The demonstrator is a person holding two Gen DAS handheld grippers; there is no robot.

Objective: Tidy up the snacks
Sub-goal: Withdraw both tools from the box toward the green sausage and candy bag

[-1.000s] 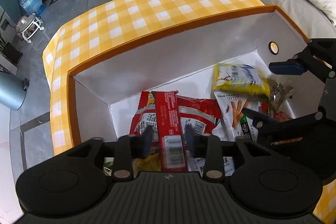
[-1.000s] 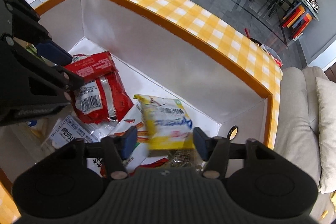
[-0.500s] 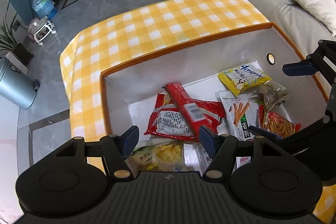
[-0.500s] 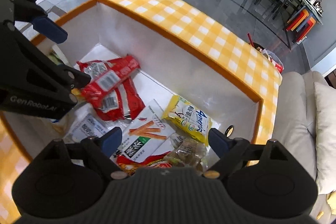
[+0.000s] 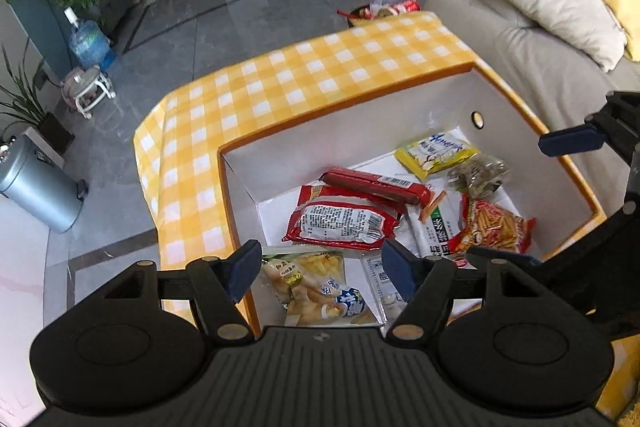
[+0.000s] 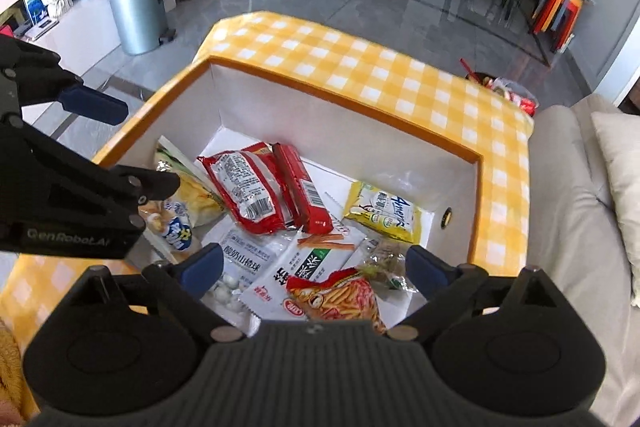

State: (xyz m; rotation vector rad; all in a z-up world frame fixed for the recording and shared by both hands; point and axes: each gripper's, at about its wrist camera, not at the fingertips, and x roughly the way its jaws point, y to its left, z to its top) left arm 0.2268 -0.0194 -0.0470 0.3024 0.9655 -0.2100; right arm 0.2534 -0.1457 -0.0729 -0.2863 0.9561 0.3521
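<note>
Both tongs [image 5: 320, 269] [image 6: 316, 267] wide apart (empty, just opening)

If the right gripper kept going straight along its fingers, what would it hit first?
Probably the red-orange snack-stick bag lying in the box, just ahead of the open right gripper; depth is uncertain.

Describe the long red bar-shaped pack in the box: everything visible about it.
The red bar pack is a slim, glossy, foil-like wrapper with a white barcode panel near one end. It lies flat, sealed, inside the box, resting across the edge of the red bag, one end over a white pouch. Neither gripper touches it.
</note>
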